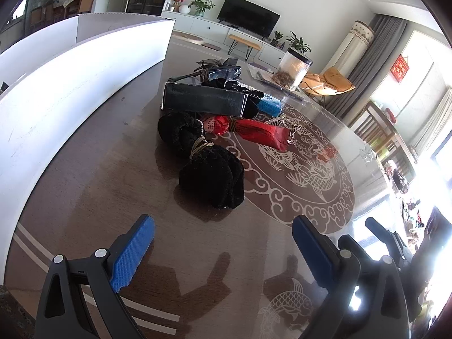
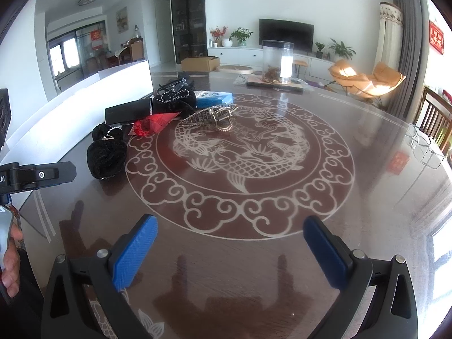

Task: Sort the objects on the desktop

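We hold both claws low over the round table (image 2: 367, 175), each spread wide with nothing between its blue pads. Ahead of the left claw (image 1: 223, 233), slightly left of its centre line and apart from its fingertips, lies a black fuzzy bundle (image 1: 210, 180) tied with cord. Behind it sit a red packet (image 1: 254, 134), a long black box (image 1: 203, 100) and a blue pack (image 1: 269, 105), all bunched close beside the white box (image 1: 70, 84) along the table's left edge. From the right claw (image 2: 230, 228) the pile lies well ahead and to the left; a metal hair clip (image 2: 210, 115) rests on the fish pattern just right of the red packet (image 2: 154, 123). The clear jar (image 2: 277, 62) stands at the far edge.
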The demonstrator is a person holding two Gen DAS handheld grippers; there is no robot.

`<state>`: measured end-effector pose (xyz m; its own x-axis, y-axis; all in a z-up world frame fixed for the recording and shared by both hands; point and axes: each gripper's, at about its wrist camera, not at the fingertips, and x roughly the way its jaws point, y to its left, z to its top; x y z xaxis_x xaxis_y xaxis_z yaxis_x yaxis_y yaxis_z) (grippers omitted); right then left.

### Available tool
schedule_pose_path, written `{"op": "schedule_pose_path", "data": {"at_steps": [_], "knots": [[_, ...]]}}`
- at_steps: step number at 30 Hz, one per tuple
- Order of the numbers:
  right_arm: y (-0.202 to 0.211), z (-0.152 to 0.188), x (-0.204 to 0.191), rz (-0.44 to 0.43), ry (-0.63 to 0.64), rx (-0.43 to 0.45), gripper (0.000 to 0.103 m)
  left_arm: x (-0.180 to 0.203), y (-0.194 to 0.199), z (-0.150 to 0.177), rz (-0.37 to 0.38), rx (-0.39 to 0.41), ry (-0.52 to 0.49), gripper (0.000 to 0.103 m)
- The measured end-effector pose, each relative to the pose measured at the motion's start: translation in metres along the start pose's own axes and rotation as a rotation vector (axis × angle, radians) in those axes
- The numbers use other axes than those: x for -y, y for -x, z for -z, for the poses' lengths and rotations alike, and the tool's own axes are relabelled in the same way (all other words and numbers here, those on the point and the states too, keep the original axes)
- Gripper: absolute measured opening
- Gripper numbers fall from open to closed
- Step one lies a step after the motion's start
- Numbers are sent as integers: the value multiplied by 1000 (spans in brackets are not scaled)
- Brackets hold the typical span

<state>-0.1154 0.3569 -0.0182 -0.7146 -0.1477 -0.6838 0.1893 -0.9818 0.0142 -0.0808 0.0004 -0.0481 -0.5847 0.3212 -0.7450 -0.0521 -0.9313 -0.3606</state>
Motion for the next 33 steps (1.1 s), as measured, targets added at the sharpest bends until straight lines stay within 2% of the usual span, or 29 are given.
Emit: {"op": "schedule_pose_path", "data": {"at_steps": [6, 13, 18, 27, 33], "knots": [[-3, -1, 4, -30, -18, -17, 103, 2, -36, -13, -80, -45, 45, 99], [-6, 0, 12, -45, -63, -30, 103, 9, -55, -29, -176, -46, 8, 99], [-7, 0, 8, -38, -46, -37, 103, 8, -59, -32, -185, -50, -4, 103], [-6, 1, 10, -31, -56, -33, 103, 18, -63, -23, -263, -65, -115, 103], [-7, 0, 12, -34, -61, -35, 103, 19, -64, -21, -284, -65, -124, 103]]}}
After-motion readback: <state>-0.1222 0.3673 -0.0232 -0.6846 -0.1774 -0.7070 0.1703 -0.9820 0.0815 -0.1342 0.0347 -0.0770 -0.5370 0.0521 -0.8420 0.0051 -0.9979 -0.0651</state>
